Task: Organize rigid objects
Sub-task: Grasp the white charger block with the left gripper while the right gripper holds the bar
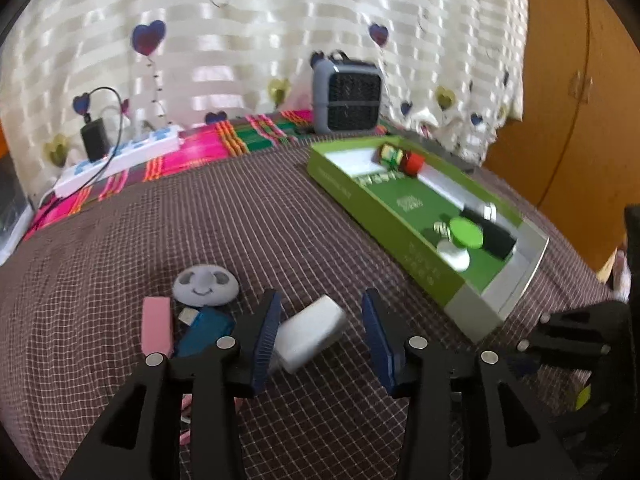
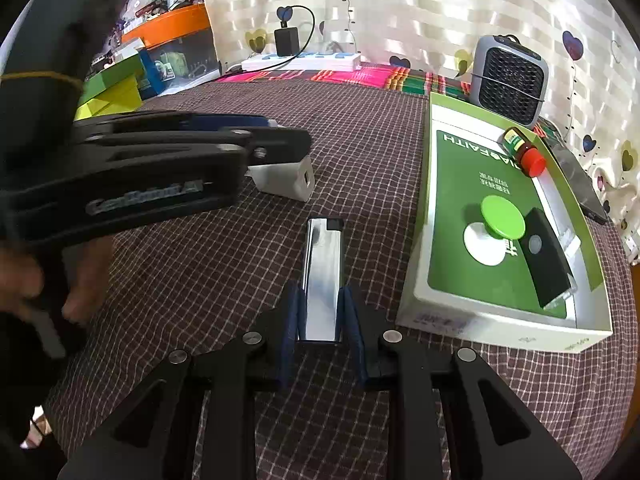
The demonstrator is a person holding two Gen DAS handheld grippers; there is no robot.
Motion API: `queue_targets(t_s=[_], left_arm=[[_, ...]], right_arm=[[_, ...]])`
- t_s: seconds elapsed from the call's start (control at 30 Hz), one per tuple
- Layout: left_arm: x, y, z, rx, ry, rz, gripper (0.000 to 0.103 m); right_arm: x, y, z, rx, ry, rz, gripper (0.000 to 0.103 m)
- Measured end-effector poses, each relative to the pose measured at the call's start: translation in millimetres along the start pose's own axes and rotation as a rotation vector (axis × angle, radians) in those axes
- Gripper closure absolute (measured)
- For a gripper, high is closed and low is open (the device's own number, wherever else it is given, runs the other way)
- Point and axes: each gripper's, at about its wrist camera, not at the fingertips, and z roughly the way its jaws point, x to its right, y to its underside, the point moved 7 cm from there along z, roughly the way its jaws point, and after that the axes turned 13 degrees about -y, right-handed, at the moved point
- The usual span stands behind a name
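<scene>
Sorting is judged partly done: a bottle (image 2: pixel 522 149), discs and a black case lie inside the box (image 2: pixel 504 336), while a lighter (image 2: pixel 322 276) beside it is clamped by the right gripper (image 2: pixel 320 320) and a charger (image 1: pixel 310 332) waits between the spread left gripper (image 1: pixel 320 336).

The left gripper (image 1: pixel 320 336) pointed down at the table with its blue pads spread wide, nothing pinched. The right gripper (image 2: pixel 322 320) angled down too, its pads pressed tight on what sat between them. A hand (image 2: pixel 52 276) wrapped the left gripper's handle.
</scene>
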Motion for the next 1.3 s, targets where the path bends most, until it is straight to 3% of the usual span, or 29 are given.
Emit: queue_targets(t_s=[0.27,0.53,0.67,1.03,1.3], left_arm=[[20.0,13.0,3.9,-0.048,0.016,0.077,0.061],[8.4,19.1,5.1,-0.099,0.006,-0.045,0.063],[-1.4,24.4,6.9,-0.128,-0.044,-0.100,0.084],[8.7,55.8,-27.4,-0.138,-0.040,-0.151,0.084],[15.9,72.7,-46.1,-0.130,-0.046,-0.159,0.084]], right_arm=[[0.2,3.4,-3.0,0.001,-0.004,0.004,0.078],[1.4,5.5,-6.1,0.009,-0.005,0.019,0.079],[1.5,5.1,-6.1,0.013,0.001,0.020,0.079],[-1.0,12.9,-12.1,0.015,0.003,0.030,0.079],[-6.2,17.7,-14.2,0.004,-0.046,0.039,0.079]])
